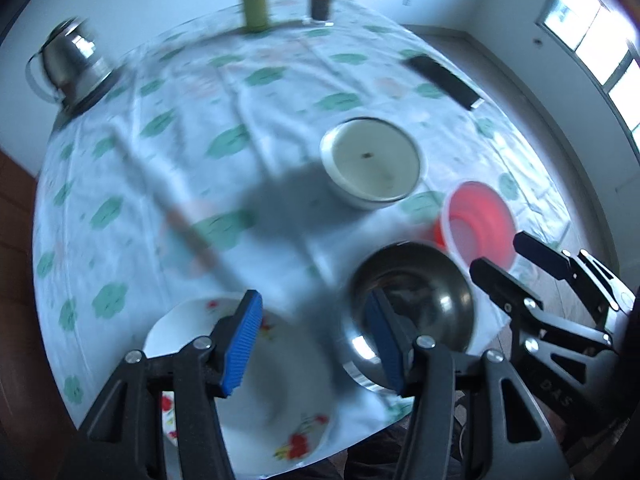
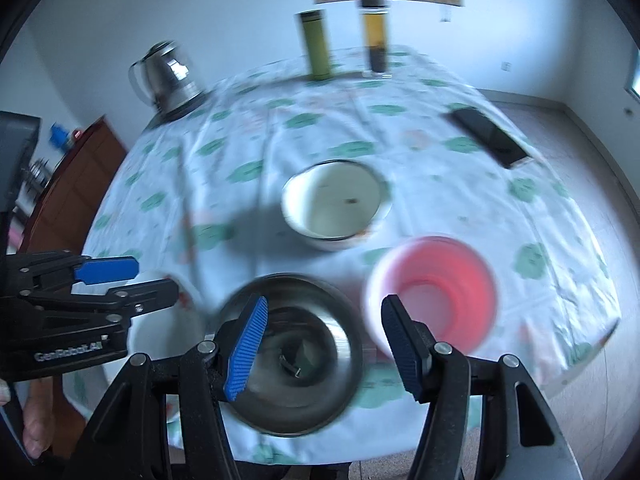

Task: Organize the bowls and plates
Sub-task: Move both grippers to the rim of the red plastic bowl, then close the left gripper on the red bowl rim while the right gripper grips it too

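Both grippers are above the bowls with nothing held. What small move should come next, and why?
Probably lower the right gripper onto the near rim of the shiny steel bowl. Its jaws stand open and empty right above that bowl, which sits apart from the white enamel bowl and the pink plastic bowl.

black left gripper (image 1: 316, 340), blue ribbed pads (image 1: 244, 344)

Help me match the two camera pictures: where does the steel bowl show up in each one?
Left wrist view: the steel bowl sits low and right of centre, behind the right blue pad.
Right wrist view: the steel bowl sits low at centre, between the blue pads.
Shared landmark: the white bowl just beyond it.
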Available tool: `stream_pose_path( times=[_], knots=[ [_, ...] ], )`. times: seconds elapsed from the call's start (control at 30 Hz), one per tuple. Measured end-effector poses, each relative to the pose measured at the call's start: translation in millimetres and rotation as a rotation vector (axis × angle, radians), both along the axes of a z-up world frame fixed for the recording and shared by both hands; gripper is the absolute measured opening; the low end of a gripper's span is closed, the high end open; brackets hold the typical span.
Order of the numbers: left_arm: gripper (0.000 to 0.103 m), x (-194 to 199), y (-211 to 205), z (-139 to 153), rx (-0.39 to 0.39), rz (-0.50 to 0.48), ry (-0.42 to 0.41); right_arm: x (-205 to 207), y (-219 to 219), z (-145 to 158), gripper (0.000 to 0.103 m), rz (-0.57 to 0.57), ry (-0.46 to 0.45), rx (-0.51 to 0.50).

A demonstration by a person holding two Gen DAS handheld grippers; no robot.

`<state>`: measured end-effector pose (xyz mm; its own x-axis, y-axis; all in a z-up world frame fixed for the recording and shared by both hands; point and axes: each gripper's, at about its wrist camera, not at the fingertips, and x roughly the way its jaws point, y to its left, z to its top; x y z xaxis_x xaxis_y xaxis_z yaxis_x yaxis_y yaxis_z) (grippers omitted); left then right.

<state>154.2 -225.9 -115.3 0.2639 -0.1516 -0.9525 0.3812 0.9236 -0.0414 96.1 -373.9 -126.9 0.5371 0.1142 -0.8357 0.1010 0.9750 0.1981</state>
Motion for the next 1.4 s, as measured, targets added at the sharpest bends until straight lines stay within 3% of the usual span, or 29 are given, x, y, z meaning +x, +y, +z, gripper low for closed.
stream_pose_path(
  times=[0.23,0.37,0.73,0.8,1.27,1.4],
  knots=[
    [0.048,10,-61,-4,0.006,-0.107,0.043,-10,-59,-12,0.061,-0.127,0.017,0.002],
    [0.039,18,-84,-19,0.033,-0.12,0.085,-15,-85,-22,0.06,-0.185,0.033,0.033],
    [0.03,26,-123,-43,0.074,-0.142,0.141,-13,-109,-44,0.059,-0.21,0.071,0.122],
    [0.03,28,-128,-46,0.083,-0.146,0.143,-11,-111,-49,0.051,-0.209,0.079,0.133],
    [0.018,36,-142,-73,0.108,-0.139,0.197,-5,-116,-66,0.037,-0.188,0.11,0.172],
    [0.011,36,-144,-77,0.111,-0.139,0.205,-5,-116,-68,0.025,-0.182,0.114,0.176]
  ],
)
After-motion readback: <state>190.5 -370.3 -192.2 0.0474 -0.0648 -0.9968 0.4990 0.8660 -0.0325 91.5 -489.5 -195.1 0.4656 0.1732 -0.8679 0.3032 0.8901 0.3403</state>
